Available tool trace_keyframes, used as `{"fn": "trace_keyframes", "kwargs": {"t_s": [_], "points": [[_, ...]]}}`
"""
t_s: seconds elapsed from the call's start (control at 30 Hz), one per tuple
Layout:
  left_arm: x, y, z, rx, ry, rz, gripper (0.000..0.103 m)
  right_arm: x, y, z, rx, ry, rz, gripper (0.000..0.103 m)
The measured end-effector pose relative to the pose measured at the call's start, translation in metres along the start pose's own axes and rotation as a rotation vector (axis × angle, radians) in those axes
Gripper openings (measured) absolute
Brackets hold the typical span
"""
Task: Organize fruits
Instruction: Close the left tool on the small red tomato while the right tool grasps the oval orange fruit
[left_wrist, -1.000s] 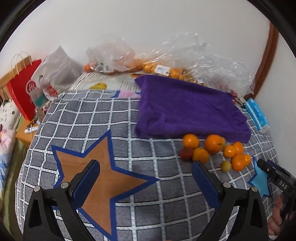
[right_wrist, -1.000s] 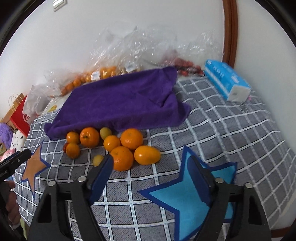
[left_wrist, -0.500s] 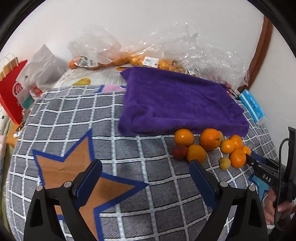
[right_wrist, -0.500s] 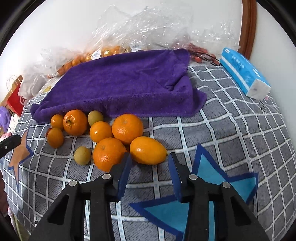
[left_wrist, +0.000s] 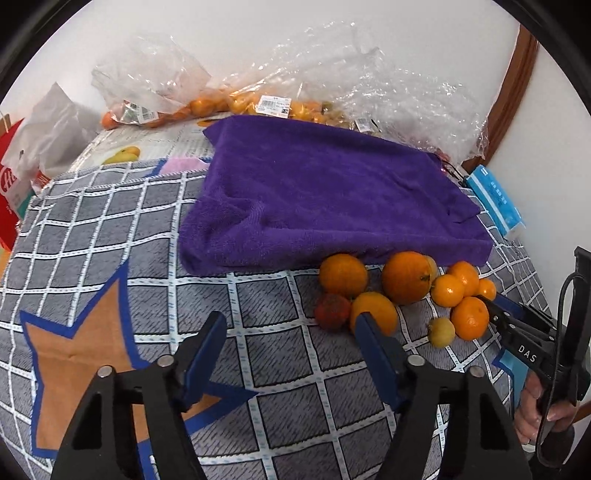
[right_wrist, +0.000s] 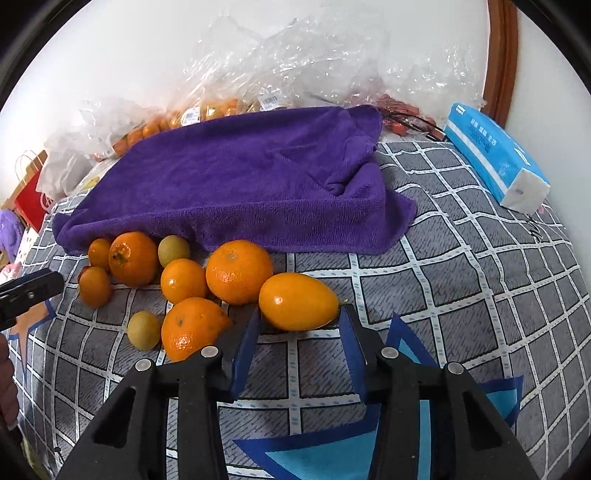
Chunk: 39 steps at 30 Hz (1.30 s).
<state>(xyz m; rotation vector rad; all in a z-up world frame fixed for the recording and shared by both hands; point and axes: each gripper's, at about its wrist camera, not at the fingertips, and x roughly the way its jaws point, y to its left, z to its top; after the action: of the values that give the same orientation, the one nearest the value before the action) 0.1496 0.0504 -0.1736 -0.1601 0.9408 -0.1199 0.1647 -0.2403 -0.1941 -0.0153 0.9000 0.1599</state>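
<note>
right gripper (right_wrist: 299, 332) fingers spread | yellow mango (right_wrist: 298, 301) just beyond tips | left gripper (left_wrist: 290, 334) spread

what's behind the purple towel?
Behind the purple towel: clear plastic bags holding small oranges against the wall. Whatever is under the towel is covered; it looks propped up by something hidden.

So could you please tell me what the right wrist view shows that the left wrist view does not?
Only the right wrist view shows the oval yellow-orange fruit sitting between the open right gripper fingers. Only the left wrist view shows the reddish fruit clearly and the open left gripper. Both show the purple towel, the oranges and the blue tissue pack.
</note>
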Motion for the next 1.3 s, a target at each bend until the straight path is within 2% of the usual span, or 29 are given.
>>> {"fn": "trace_keyframes", "kwargs": {"t_s": [0.3,0.47,0.53,0.6,0.7,0.8,1.0,1.1,1.2,1.3], "points": [[0.01,-0.016,-0.003,0.097,-0.013,0.002,0.066,0.001,0.004,-0.004,-0.018,-0.02,-0.037,0.044],[0.012,-0.014,0.0,0.106,-0.029,-0.043,0.067,0.001,0.005,-0.004,-0.018,-0.02,-0.038,0.044],[0.011,-0.013,-0.001,0.122,-0.024,-0.046,0.058,0.002,0.004,-0.004,-0.014,-0.019,-0.035,0.045],[0.01,-0.012,-0.002,0.138,-0.023,-0.022,0.053,0.002,0.004,-0.005,-0.011,-0.019,-0.031,0.045],[0.012,-0.017,-0.005,0.178,-0.022,-0.022,0.05,0.003,0.003,-0.004,-0.014,-0.019,-0.034,0.045],[0.014,-0.02,-0.005,0.18,-0.029,-0.022,0.049,0.003,0.002,-0.004,-0.014,-0.02,-0.034,0.046],[0.023,-0.025,-0.004,0.187,-0.038,0.0,0.042,0.003,0.003,-0.004,-0.016,-0.017,-0.038,0.047],[0.025,-0.025,-0.001,0.17,-0.046,-0.014,0.038,0.004,0.002,-0.004,-0.012,-0.016,-0.039,0.049],[0.025,-0.026,0.0,0.164,-0.048,-0.028,0.023,0.004,0.0,-0.003,0.001,-0.017,-0.038,0.052],[0.023,-0.025,-0.002,0.165,-0.044,-0.048,0.022,0.004,-0.002,-0.003,0.007,-0.019,-0.032,0.052]]}}
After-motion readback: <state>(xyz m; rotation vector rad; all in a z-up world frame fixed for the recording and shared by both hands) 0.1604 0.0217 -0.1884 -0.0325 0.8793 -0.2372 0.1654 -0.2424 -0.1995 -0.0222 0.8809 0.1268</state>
